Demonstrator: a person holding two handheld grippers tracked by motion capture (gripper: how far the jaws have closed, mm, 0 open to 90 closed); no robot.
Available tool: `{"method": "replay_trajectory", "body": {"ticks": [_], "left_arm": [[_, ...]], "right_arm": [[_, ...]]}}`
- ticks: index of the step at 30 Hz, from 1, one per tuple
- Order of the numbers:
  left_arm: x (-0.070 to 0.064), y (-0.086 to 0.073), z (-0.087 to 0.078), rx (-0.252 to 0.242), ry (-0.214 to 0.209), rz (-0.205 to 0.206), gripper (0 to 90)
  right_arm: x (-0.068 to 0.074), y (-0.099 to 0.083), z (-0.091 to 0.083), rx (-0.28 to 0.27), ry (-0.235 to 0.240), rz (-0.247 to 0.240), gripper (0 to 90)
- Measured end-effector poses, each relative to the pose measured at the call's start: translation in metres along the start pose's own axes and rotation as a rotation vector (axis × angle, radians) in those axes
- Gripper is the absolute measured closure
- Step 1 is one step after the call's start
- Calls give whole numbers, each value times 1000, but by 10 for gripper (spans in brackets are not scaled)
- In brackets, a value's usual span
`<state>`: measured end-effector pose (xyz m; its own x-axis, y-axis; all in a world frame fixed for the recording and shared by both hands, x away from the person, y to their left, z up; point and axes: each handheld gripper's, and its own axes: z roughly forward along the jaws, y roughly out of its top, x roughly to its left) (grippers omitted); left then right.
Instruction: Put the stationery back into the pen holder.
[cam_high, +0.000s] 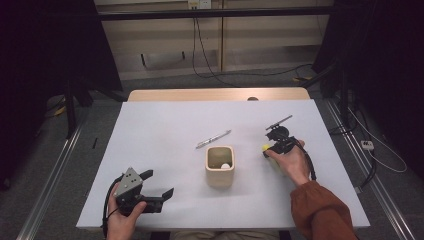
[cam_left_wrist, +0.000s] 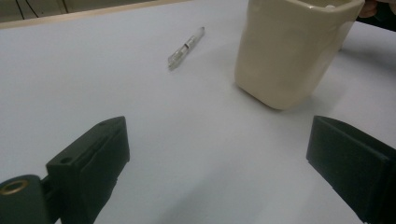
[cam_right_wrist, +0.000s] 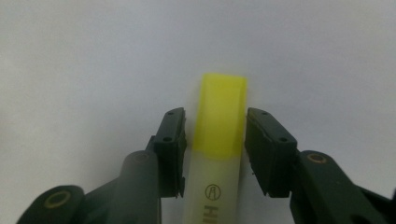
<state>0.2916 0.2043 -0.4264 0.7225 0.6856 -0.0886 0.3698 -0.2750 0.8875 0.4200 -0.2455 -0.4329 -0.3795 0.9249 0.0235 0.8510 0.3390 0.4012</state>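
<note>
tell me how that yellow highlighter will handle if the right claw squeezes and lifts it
The highlighter looks like stiff plastic, so it should not bend. Its flat, smooth sides may slip between the claw jaws. Lying flat on the table, it seems unlikely to roll.

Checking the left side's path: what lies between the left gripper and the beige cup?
Bare white table between the left gripper and the beige cup, per the left gripper view.

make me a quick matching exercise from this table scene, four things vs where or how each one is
Things:
1. highlighter
2. clear pen
3. beige cup
4. left gripper

States:
a. open, holding nothing
b. upright at the table's middle
c. lying flat beyond the cup
d. yellow, between the right gripper's jaws

Pairs: 1-d, 2-c, 3-b, 4-a
</note>
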Motion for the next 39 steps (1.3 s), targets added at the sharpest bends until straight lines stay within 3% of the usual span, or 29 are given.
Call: {"method": "replay_trajectory", "body": {"ticks": [7, 18, 25, 32, 39], "left_arm": [[-3, 0, 3, 10, -11, 2, 59], [-3, -1, 3, 11, -14, 3, 59], [-3, 0, 3, 11, -14, 3, 59], [-2, 0, 2, 11, -14, 7, 59], [-2, 0, 1, 6, -12, 0, 59]], "right_arm": [[2, 1, 0, 8, -16, -6, 676], [2, -1, -1, -12, -21, -30, 677], [3, -3, -12, -79, -14, -23, 677], [7, -5, -20, -123, -3, -50, 677], [7, -7, -36, -220, 40, -76, 678]]}}
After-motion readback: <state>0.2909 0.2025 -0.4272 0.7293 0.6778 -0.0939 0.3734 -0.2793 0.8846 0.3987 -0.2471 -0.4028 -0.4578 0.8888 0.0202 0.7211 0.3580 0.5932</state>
